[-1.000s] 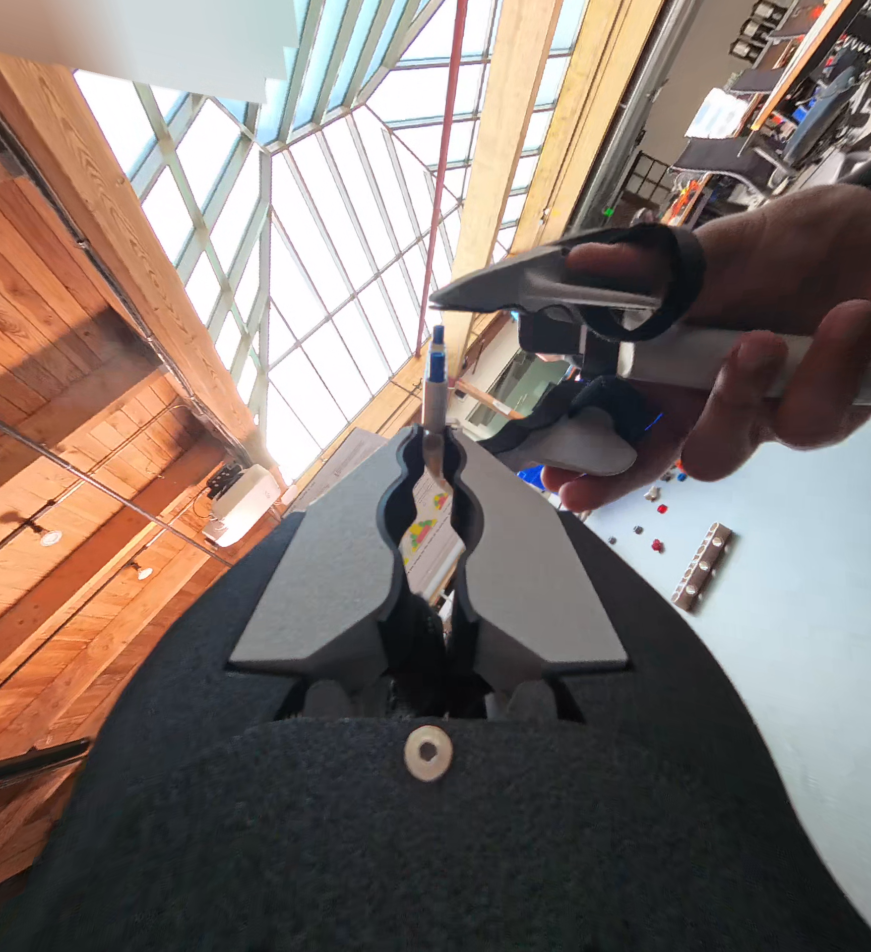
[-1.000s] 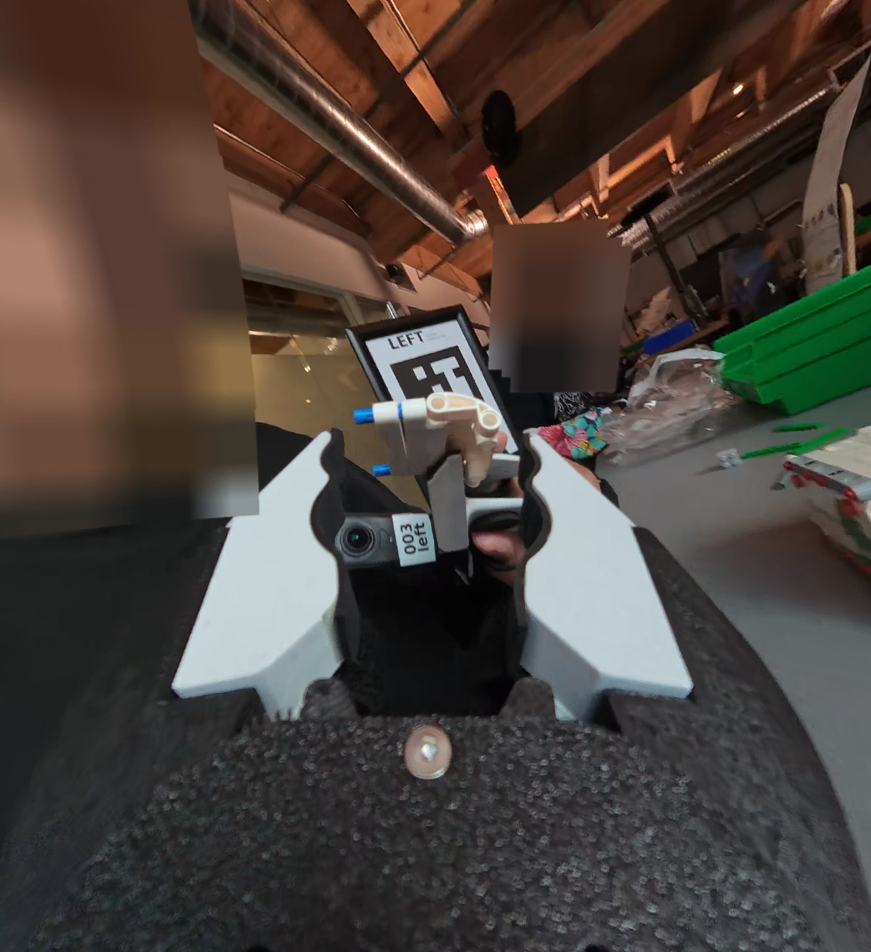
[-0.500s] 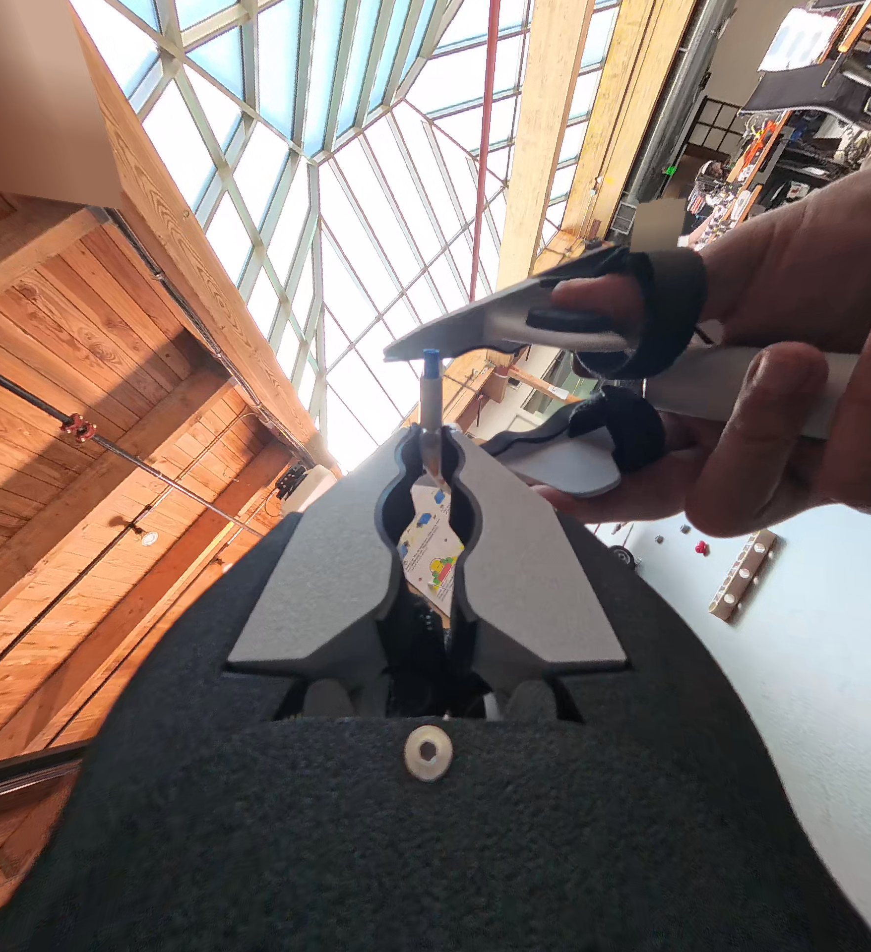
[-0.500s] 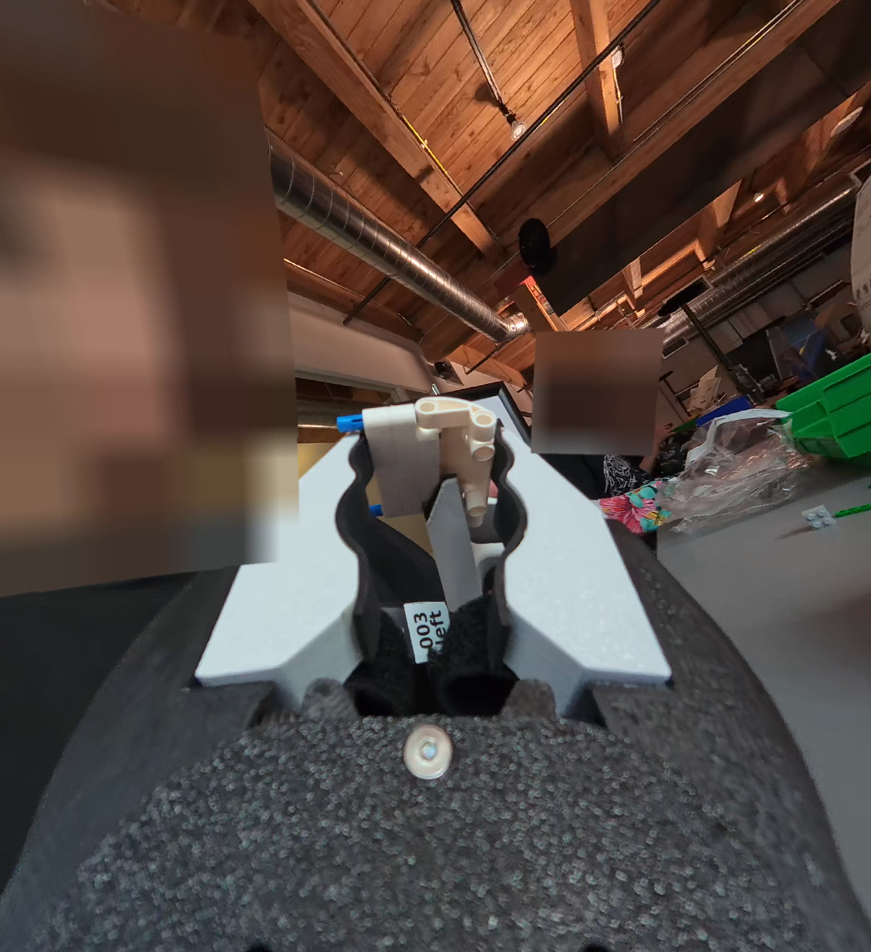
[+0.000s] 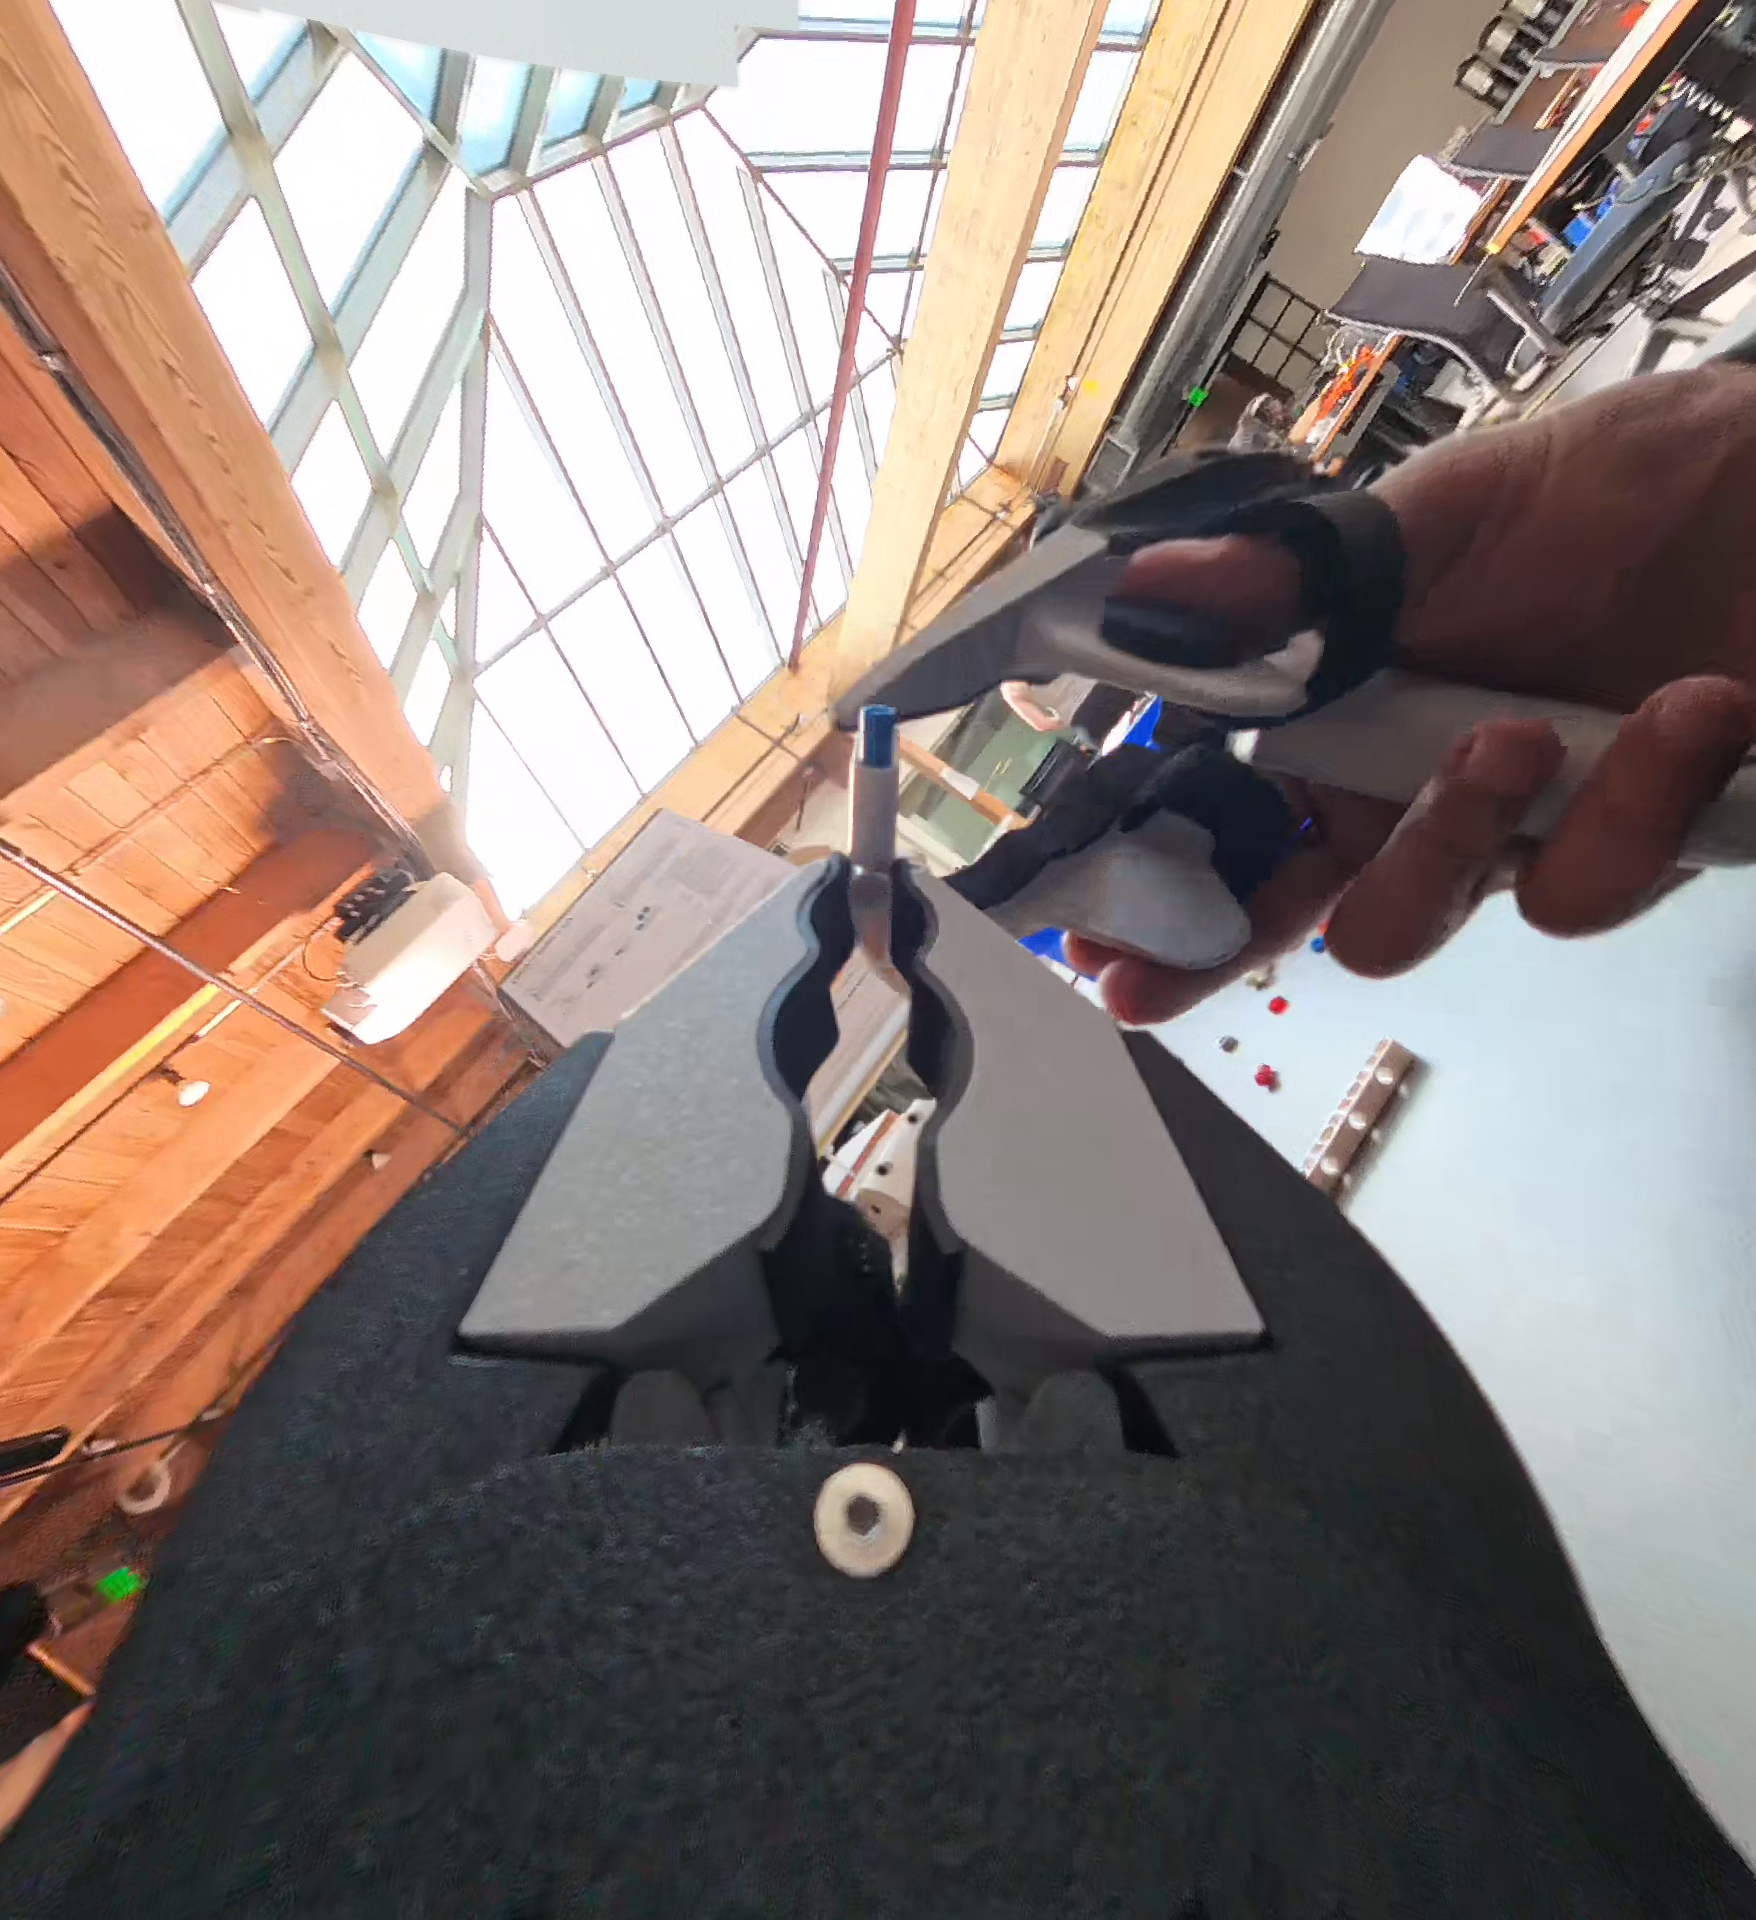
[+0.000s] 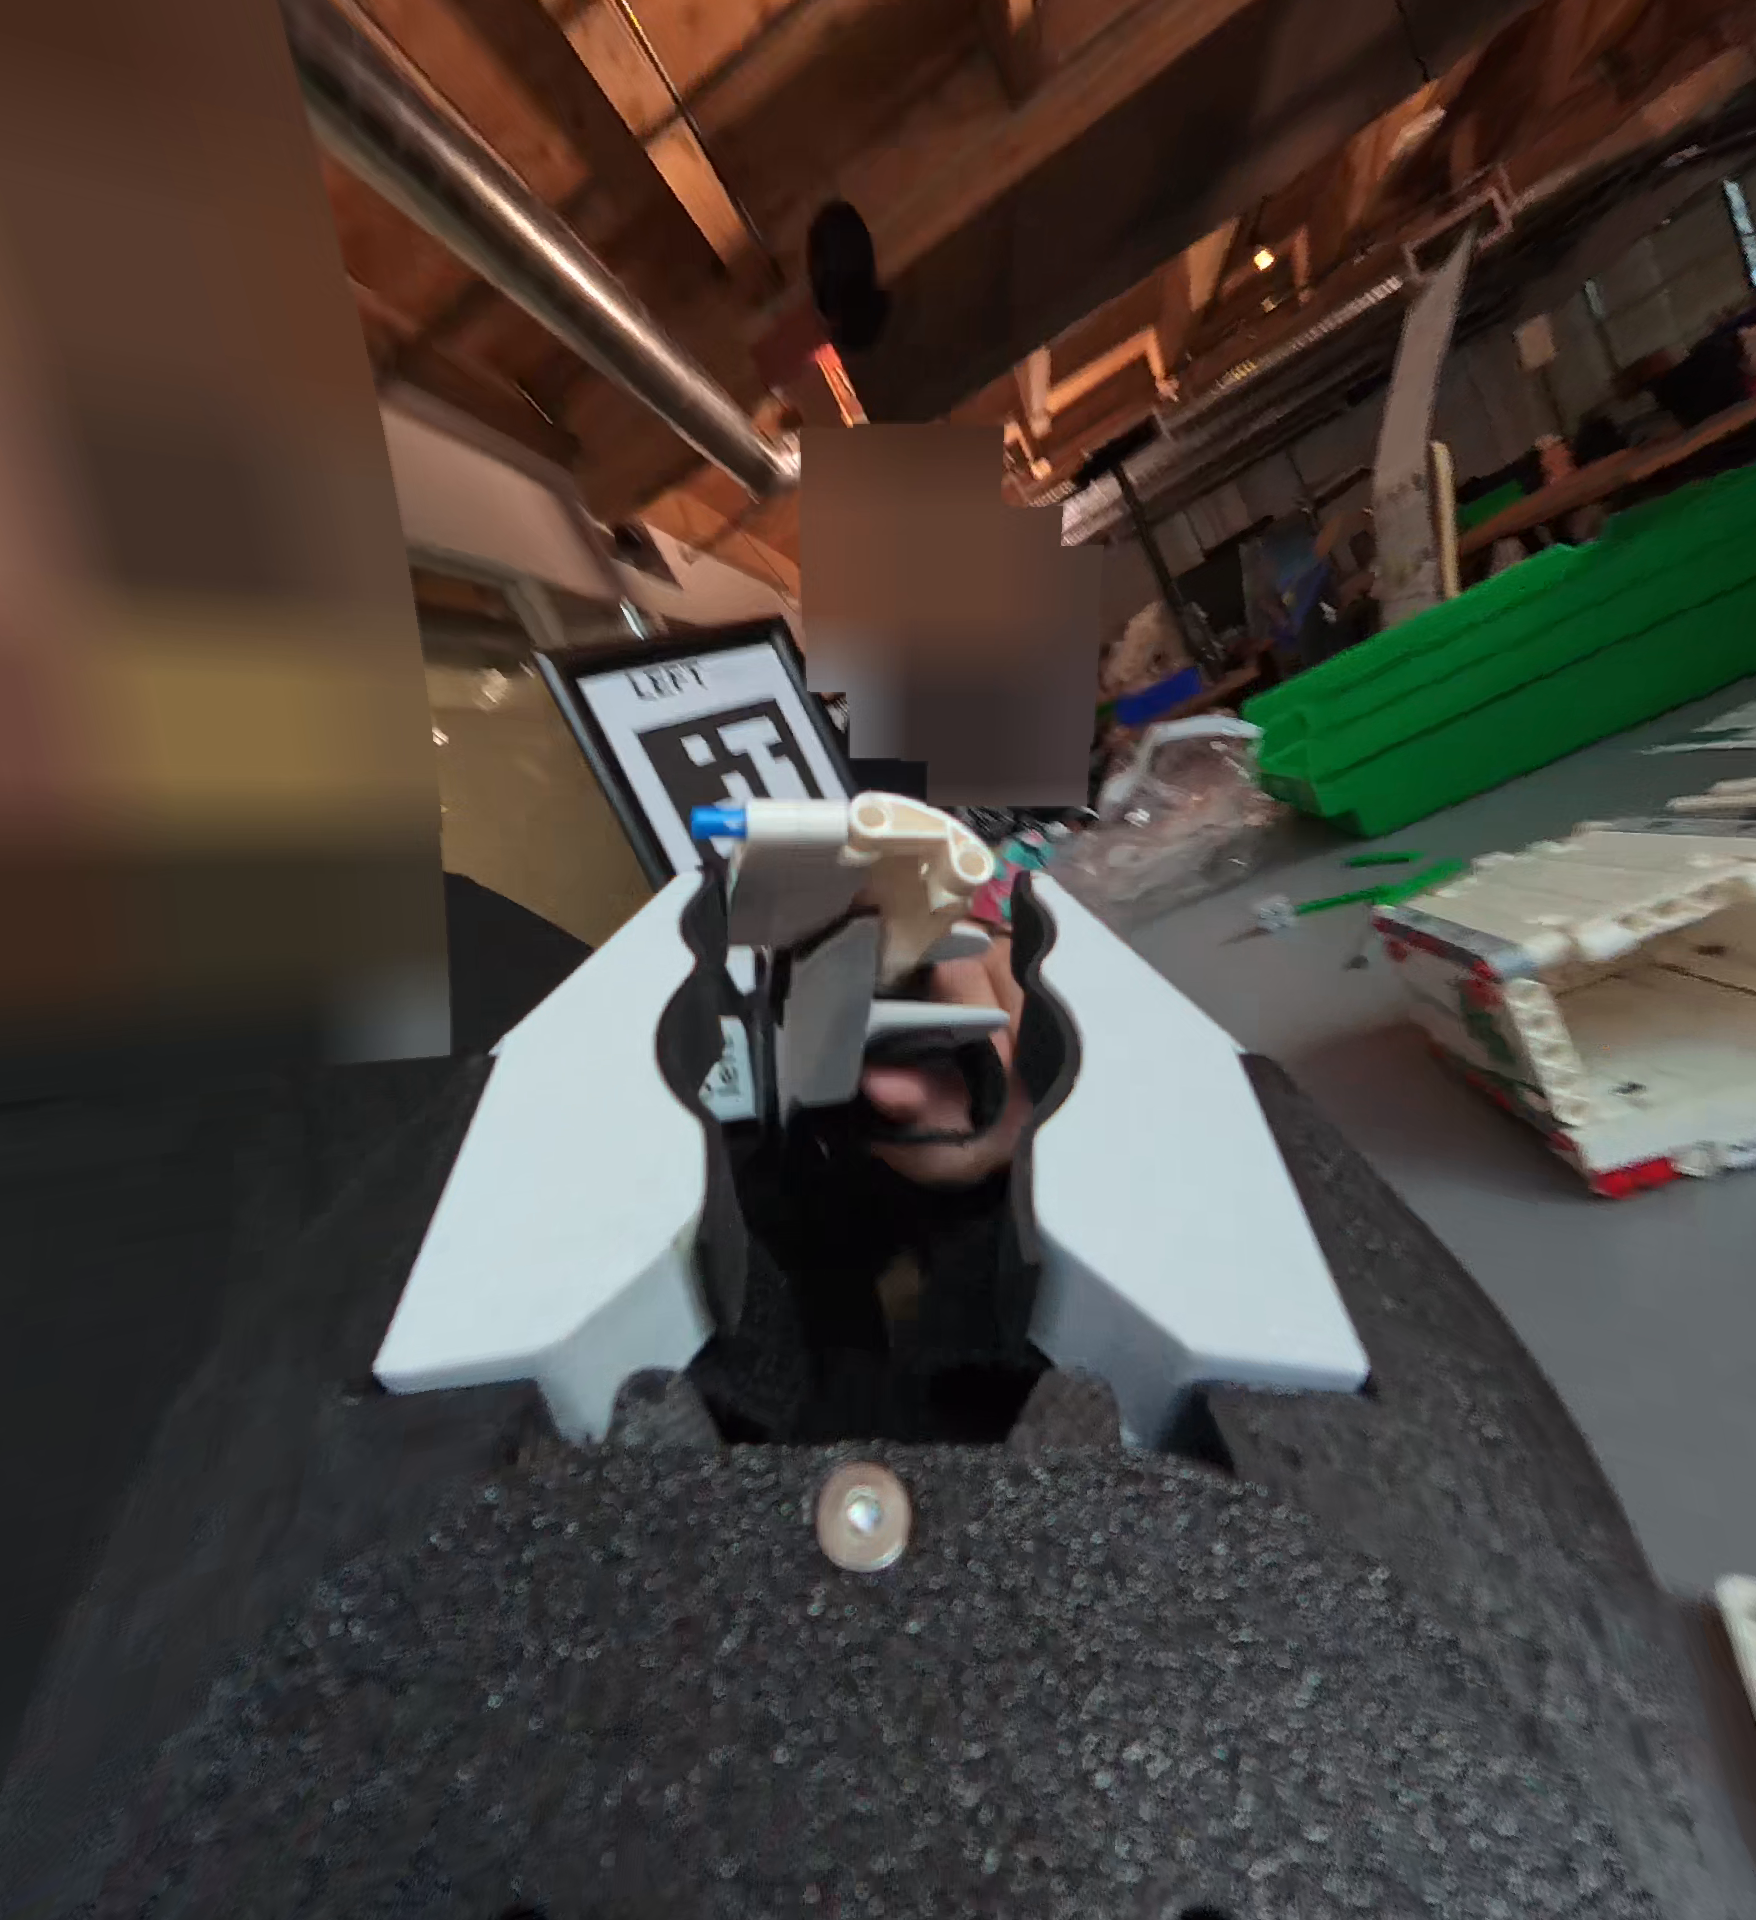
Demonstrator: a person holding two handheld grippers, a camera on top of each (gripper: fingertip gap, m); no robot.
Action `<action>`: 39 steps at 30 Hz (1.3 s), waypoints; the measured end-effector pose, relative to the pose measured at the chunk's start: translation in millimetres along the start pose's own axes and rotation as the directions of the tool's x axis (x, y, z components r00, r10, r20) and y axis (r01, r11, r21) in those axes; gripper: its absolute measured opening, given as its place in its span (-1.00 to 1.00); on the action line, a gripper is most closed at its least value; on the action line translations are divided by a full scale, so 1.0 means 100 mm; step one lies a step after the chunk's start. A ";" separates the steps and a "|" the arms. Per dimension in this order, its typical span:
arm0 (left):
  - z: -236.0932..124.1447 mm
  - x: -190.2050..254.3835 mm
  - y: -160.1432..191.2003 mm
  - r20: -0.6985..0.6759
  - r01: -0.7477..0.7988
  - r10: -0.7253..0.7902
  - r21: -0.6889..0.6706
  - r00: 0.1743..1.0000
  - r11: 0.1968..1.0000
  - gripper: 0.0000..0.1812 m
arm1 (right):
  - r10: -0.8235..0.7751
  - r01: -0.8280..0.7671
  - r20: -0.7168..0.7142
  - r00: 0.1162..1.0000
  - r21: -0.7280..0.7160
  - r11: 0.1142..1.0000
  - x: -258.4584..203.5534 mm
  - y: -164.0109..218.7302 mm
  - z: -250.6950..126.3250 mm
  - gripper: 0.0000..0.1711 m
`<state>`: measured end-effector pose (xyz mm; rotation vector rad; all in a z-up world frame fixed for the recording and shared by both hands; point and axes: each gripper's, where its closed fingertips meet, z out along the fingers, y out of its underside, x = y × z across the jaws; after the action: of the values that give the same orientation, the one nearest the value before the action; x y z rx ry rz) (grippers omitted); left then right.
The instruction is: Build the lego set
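My left tool (image 5: 872, 894) is clenched on a small grey-white lego panel (image 5: 871, 831), held edge-on to its camera and well above the tabletop (image 5: 1580, 1195), so the blue pin (image 5: 876, 722) at its far end points outward, where I can get at it. In the right wrist view the same piece (image 6: 801, 883) shows its flat face, a cream angled connector (image 6: 921, 842) joined at one side and the blue pin (image 6: 718, 823) at the other. My right tool (image 6: 858, 914) is released, its jaws spread on either side of that piece without touching it; from the left view its upper finger (image 5: 957, 665) hangs just beside the pin tip. I judge I am lining up to pinch or press the assembly. The half-built white model (image 6: 1632, 997) waits near the right edge of the tabletop, green bins (image 6: 1580, 644) beyond it.
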<state>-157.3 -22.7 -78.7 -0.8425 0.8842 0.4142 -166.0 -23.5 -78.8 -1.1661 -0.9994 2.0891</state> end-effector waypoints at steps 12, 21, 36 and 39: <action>0.06 0.42 0.48 -0.467 0.751 -0.834 -0.427 0.293 0.503 -0.95 | -0.567 0.328 -0.307 0.765 -0.572 0.752 0.63 0.12 -0.67 -0.47; 0.09 0.36 0.58 -0.442 0.808 -0.884 -0.460 0.152 0.368 -0.96 | -0.410 0.253 -0.249 0.877 -0.487 0.836 0.72 0.15 -0.56 -0.55; 0.25 0.34 0.83 -0.376 0.808 -0.909 -0.470 0.180 0.354 -0.96 | -0.438 0.247 -0.884 0.163 -0.393 0.886 1.86 -1.09 -2.10 -0.65; 0.28 0.37 0.83 -0.390 0.809 -0.910 -0.486 0.139 0.331 -0.96 | -0.480 0.272 -0.866 0.141 -0.432 0.860 1.83 -1.08 -2.10 -0.71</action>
<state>-173.6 49.9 -137.5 -1.5540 0.7706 -0.9623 -59.2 246.6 -151.1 -1.6913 -0.6745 0.5130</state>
